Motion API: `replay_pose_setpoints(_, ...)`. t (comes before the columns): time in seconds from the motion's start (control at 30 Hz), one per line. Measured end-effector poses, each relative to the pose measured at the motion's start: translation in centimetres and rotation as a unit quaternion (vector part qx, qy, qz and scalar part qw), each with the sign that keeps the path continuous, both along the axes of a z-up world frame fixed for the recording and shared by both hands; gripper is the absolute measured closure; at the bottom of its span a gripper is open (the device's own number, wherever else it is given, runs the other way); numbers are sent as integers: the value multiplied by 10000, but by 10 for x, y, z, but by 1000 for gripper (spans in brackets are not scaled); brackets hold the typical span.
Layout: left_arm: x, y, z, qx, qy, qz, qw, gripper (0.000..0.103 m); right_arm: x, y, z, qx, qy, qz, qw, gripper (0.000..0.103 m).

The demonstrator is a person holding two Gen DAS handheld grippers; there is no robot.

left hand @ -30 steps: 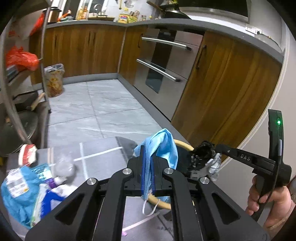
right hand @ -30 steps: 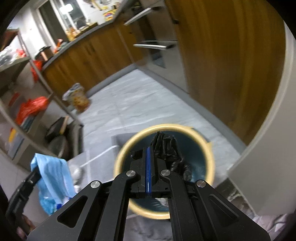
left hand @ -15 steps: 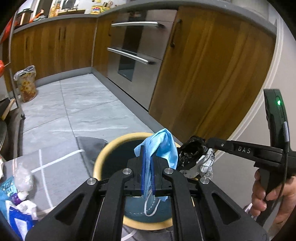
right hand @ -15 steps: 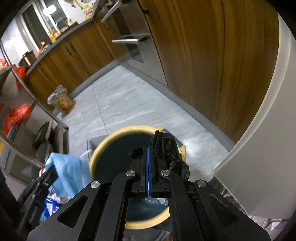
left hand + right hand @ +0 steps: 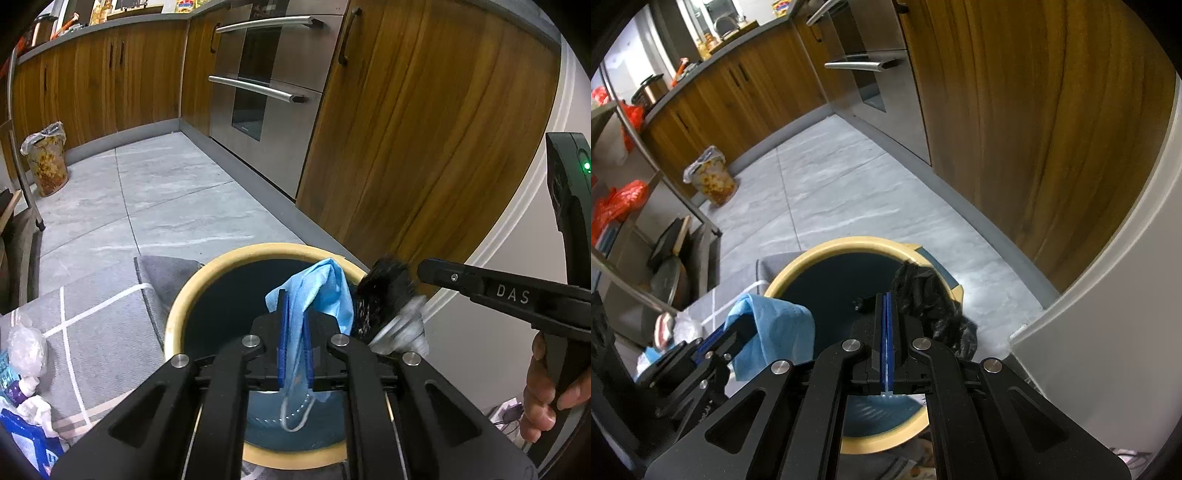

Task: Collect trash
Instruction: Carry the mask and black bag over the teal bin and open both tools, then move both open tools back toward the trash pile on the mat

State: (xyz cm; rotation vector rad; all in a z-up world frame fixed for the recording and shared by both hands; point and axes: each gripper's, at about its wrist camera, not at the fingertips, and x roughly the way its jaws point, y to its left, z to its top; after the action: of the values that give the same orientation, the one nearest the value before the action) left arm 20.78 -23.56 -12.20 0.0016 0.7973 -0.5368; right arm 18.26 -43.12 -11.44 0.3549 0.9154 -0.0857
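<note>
From the left wrist view, the left gripper (image 5: 295,332) hangs over the mouth of a round dark-blue trash bin with a cream-yellow rim (image 5: 192,284), which stands on a grey rug with white lines (image 5: 99,332) beside a grey tiled floor (image 5: 155,199). Its jaws have just been opening a little, and a light-blue disposable face mask (image 5: 317,291) is between the blue pads, draped over the tips with its white ear loop dangling into the bin; a narrow gap shows beside the fabric, so the pinch looks slack. To the right, the right gripper (image 5: 413,273) reaches in from the side with a crumpled black plastic bag (image 5: 384,284) at its tip (blurred, with something pale under it), a hand (image 5: 543,391) on its handle. Loose wrappers and white scraps (image 5: 26,373) lie on the rug at the left. From the right wrist view, the right gripper (image 5: 888,314) has its blue pads pressed together, the black bag (image 5: 927,299) bunched against the right finger above the bin's rim (image 5: 849,245); the mask (image 5: 775,332) and left gripper (image 5: 727,332) sit at the lower left.
</note>
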Motion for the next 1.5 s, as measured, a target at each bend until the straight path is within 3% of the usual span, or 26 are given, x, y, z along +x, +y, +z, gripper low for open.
replay_pose_setpoints(0.13,-1,7,3,15,-90,106,9999,72,-1,2,2,11,-17,2,10000,94)
replay_pose_setpoints(0.2,-1,12,5,27,-121,161,9998,72,-1,4,5,-7,-43,22,10000,90)
replay_pose_setpoints(0.27,-3,18,9,49,-177,218,9996,68,-2,5,7,-25,-71,16,10000,80)
replay_pose_setpoints(0.37,-9,27,17,52,-307,342,9989,51,-4,5,10,-6,-122,-22,9999,65)
replay_pose_setpoints(0.47,-16,40,26,11,-428,487,9979,40,-6,6,15,36,-192,-71,9998,53)
replay_pose_setpoints(0.57,-25,55,36,5,-560,674,9962,24,-10,8,22,85,-289,-131,9995,33)
replay_pose_setpoints(0.7,-37,73,44,10,-675,899,9937,7,-15,16,31,205,-402,-150,9989,22)
replay_pose_setpoints(1.13,-84,135,72,200,-1065,1345,9850,6,-25,84,61,105,-773,318,9964,11)
replay_pose_setpoints(1.5,-116,226,80,417,-1162,2067,9706,6,-35,141,69,100,-780,574,9952,9)
